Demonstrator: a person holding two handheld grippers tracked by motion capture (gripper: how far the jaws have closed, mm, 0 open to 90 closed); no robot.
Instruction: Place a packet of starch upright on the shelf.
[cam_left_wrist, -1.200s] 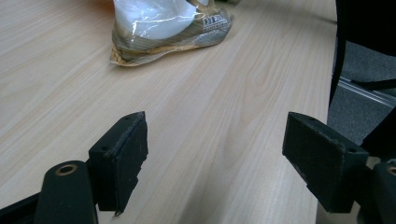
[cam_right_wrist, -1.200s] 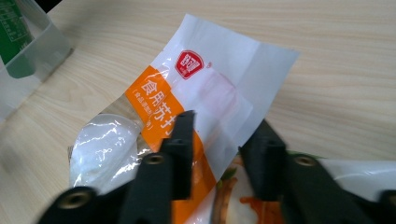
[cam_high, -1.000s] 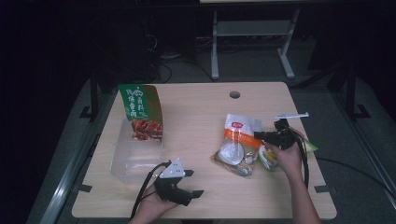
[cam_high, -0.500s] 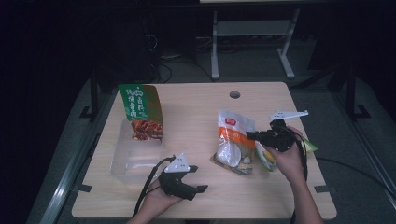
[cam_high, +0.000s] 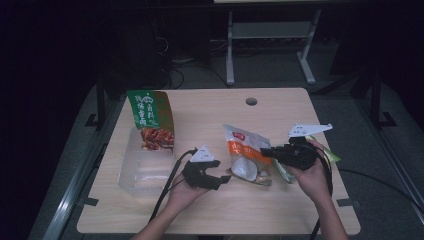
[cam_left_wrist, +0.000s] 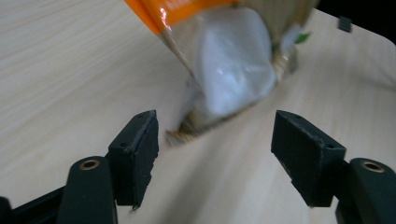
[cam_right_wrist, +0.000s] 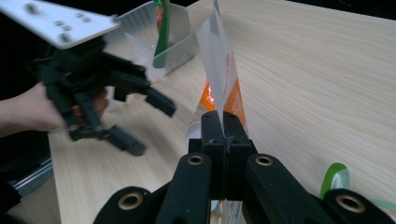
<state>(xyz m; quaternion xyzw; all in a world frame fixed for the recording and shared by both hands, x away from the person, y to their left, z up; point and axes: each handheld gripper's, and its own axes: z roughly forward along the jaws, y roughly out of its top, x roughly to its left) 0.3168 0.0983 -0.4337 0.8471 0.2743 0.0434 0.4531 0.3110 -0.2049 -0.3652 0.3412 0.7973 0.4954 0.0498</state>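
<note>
Orange snack bag (cam_high: 248, 156) hangs pinched in the raised right gripper (cam_high: 266, 151).

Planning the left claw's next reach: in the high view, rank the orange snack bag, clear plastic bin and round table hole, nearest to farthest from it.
1. Orange snack bag, just right of the left claw.
2. Clear plastic bin, to its left.
3. Round table hole, far side of table.

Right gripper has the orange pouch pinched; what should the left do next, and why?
Probably ease the left gripper forward onto the orange pouch's lower end. Its jaws have just been closing with nothing between them, while the right gripper pinches the pouch's edge.
</note>
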